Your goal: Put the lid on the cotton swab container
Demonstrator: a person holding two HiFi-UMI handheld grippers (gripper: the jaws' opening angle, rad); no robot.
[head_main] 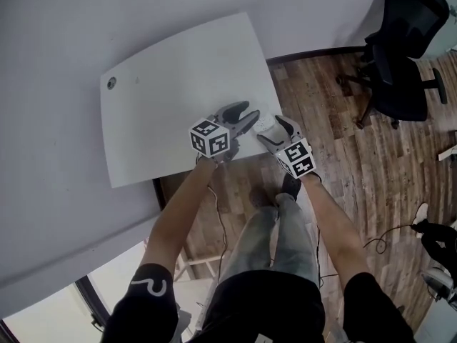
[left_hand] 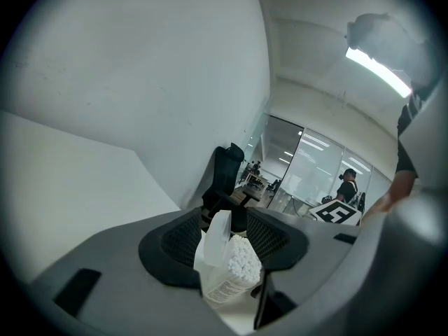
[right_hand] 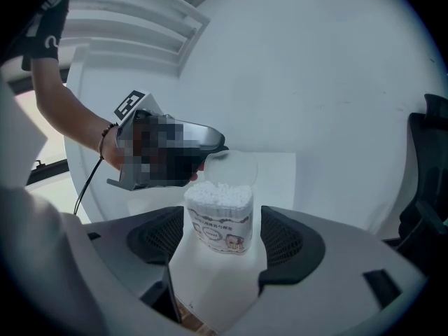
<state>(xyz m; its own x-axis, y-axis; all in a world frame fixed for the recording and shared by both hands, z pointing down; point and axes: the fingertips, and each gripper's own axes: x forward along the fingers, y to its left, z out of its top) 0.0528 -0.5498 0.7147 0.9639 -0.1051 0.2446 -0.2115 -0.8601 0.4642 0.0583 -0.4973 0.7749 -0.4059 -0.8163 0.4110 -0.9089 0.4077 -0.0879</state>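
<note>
Closure turns on where the lid (right_hand: pixel 231 168) stands. Seen from the right hand-held gripper (head_main: pixel 275 130), it is upright at the far rim of the cotton swab container (right_hand: pixel 218 219), on the side facing the left hand-held gripper (head_main: pixel 245 118). The container stands upright with its long axis vertical and the swabs bare on top. It sits at the near right corner of the desk (head_main: pixel 164 91), between the two tools. I judge the left one nearer the lid, so it looks better placed to tip the lid over toward the right one. Both point slightly downward at the container from opposite sides, with the forearms reaching in from the near edge. Each has its jaws spread wide, and the container stands in each gap with no pad pressing on it.
</note>
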